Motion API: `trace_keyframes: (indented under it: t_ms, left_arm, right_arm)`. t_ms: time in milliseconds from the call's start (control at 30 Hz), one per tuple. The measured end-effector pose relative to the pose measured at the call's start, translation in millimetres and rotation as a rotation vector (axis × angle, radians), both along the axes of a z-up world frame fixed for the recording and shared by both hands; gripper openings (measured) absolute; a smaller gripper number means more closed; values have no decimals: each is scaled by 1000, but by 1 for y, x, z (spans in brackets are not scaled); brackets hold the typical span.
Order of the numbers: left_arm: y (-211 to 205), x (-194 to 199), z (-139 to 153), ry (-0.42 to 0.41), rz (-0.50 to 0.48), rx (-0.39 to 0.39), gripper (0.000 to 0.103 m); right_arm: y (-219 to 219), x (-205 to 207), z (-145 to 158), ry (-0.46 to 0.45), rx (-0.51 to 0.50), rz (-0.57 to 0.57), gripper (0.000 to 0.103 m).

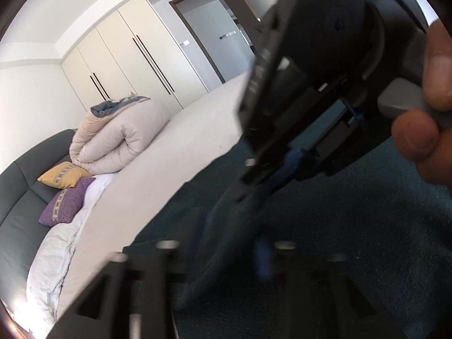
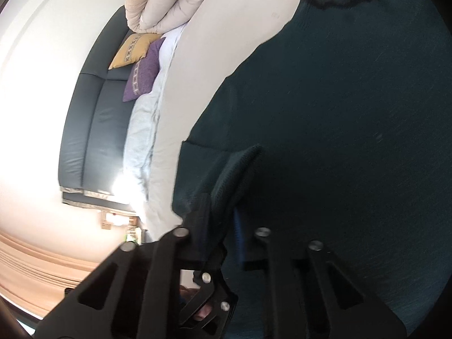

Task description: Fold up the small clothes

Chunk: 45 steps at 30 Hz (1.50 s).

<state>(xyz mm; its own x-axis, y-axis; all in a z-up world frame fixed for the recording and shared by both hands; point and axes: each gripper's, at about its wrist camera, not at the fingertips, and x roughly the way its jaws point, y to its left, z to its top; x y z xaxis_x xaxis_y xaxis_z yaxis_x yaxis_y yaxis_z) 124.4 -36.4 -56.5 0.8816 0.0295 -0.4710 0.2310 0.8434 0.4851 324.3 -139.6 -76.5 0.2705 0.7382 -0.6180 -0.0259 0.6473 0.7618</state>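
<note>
A dark teal knitted garment (image 1: 353, 226) lies on the cream bed sheet (image 1: 175, 152); it fills the right wrist view (image 2: 339, 113) too. My left gripper (image 1: 234, 254) is shut on a raised fold of the garment. My right gripper (image 2: 228, 220) is shut on a bunched edge of the garment (image 2: 237, 169). In the left wrist view the right gripper (image 1: 254, 186) comes in from the upper right, held by a hand (image 1: 423, 130), and pinches the same fold right beside the left one. The fingertips are mostly hidden by cloth.
A rolled beige duvet (image 1: 118, 135), a yellow cushion (image 1: 65, 176) and a purple cushion (image 1: 66, 203) lie at the bed's head by a dark grey headboard (image 1: 22, 192). White wardrobe doors (image 1: 124, 56) and a doorway (image 1: 209, 36) stand beyond the bed.
</note>
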Motion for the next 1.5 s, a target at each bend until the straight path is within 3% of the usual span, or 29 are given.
trace_keyframes:
  t_ms: [67, 133, 267, 367, 433, 500, 567, 633, 733, 800, 867, 1000, 1133, 1233, 1300, 1333, 1367, 1433, 1500]
  left_arm:
    - [-1, -5, 5, -25, -11, -6, 86]
    - [-3, -14, 12, -64, -35, -2, 95]
    - [4, -29, 26, -68, -80, -58, 95]
    - [31, -24, 40, -32, -38, -196, 94]
    - [60, -14, 51, 2, 18, -327, 87]
    - [96, 4, 58, 61, 89, -470, 67]
    - [129, 24, 56, 136, 164, -589, 30]
    - [158, 46, 55, 201, 236, -678, 14]
    - [179, 60, 56, 209, 286, -722, 12]
    - [177, 60, 54, 205, 285, -719, 12]
    - [179, 63, 50, 211, 282, -742, 12]
    - [172, 59, 37, 262, 268, -785, 12]
    - [164, 49, 27, 297, 255, -764, 15]
    - [168, 45, 21, 307, 261, -779, 18]
    - [172, 44, 18, 314, 265, -791, 19]
    - [173, 43, 17, 314, 265, -793, 19]
    - [173, 43, 17, 314, 264, -796, 19]
    - [174, 41, 17, 314, 261, -798, 19]
    - [175, 39, 17, 313, 259, -795, 19]
  right_arm:
    - [-8, 1, 3, -14, -22, -22, 8]
    - [-21, 4, 8, -30, -45, -47, 8]
    - [-66, 2, 17, -54, -130, -105, 8]
    - [-98, 7, 24, -61, -188, -152, 8]
    - [-122, 10, 26, -60, -224, -184, 8]
    - [-148, 11, 27, -59, -257, -218, 8]
    - [-179, 13, 27, -50, -272, -260, 8]
    - [-203, 10, 24, -39, -291, -296, 8]
    - [-229, 6, 19, -24, -301, -328, 8]
    - [-242, 0, 14, -12, -252, -326, 8]
    - [-230, -2, 13, -16, -172, -257, 8]
    - [-188, 4, 5, 23, -187, -151, 9]
    - [-176, 17, -12, 93, -147, -138, 9]
    - [-170, 15, -15, 58, -153, -138, 24]
    - [-163, 10, -12, 3, -109, -146, 66]
    - [-158, 6, -7, -39, -99, -171, 76]
    - [-157, 1, 1, -97, -94, -206, 82]
    - [-154, -3, 11, -184, -86, -204, 82]
    - [-151, -2, 10, -148, -113, -180, 82]
